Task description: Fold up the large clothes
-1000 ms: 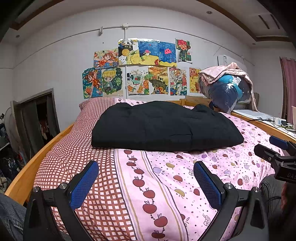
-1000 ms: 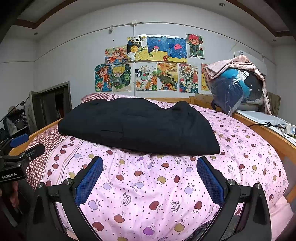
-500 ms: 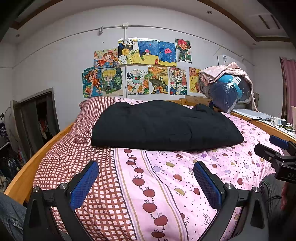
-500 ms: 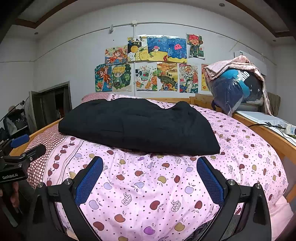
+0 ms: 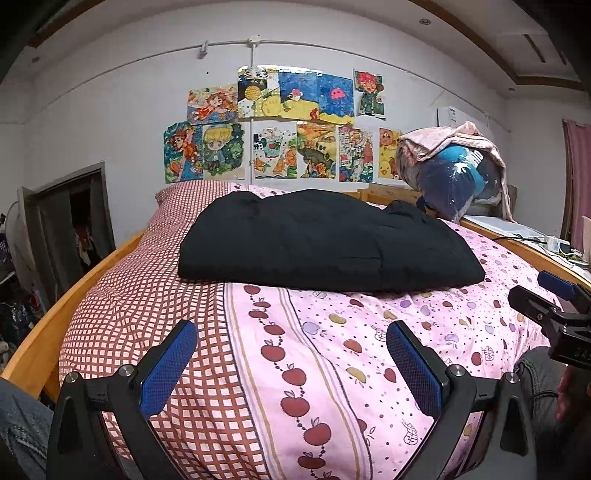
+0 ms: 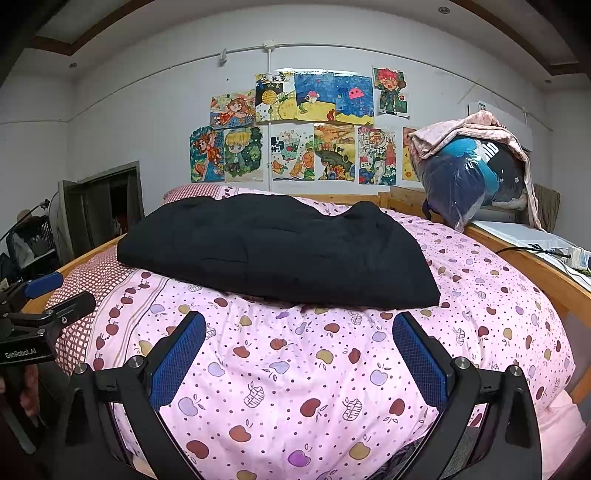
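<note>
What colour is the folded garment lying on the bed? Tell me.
Plain black garment; the right wrist view shows it best.

Both views are dim but evenly lit by recessed ceiling lights (image 6: pixel 443 10). Fisheye distortion bends the walls, corners vignette to black, shadows are soft, focus stays reasonably sharp.

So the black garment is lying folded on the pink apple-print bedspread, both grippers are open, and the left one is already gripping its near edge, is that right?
Not quite. The left gripper grips nothing: the left wrist view shows its jaws open and empty over the bedspread, short of the black garment. The rest holds: the garment lies folded on the pink apple-print bedspread, and the right gripper is open too.
</note>
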Demonstrator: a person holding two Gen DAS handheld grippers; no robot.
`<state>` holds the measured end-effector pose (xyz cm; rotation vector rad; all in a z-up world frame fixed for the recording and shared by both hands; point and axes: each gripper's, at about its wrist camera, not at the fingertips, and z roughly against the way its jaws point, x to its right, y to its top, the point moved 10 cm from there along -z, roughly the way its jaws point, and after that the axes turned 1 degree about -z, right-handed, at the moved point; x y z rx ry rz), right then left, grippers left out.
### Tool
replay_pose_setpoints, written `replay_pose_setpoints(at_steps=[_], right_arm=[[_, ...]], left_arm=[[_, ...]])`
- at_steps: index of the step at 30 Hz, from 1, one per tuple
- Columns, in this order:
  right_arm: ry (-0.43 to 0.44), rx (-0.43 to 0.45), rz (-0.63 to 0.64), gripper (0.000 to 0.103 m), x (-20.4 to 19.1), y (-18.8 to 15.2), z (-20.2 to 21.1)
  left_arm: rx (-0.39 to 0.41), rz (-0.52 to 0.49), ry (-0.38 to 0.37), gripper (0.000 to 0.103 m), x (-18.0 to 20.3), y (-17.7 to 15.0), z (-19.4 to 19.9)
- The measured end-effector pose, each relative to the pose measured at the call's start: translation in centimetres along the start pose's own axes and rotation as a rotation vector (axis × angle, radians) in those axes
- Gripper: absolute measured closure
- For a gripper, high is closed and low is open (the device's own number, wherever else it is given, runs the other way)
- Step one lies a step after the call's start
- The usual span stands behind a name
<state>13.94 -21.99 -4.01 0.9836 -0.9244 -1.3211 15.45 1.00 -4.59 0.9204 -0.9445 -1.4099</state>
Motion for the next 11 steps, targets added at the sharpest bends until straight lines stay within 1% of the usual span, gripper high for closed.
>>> replay_pose_setpoints(at_steps=[11], right_arm=[[0.001, -0.002, 0.001, 0.004, -0.12, -0.33, 0.08]], left_arm=[[-0.016, 0.017, -0.011, 0.0, -0.13, -0.28, -0.4]])
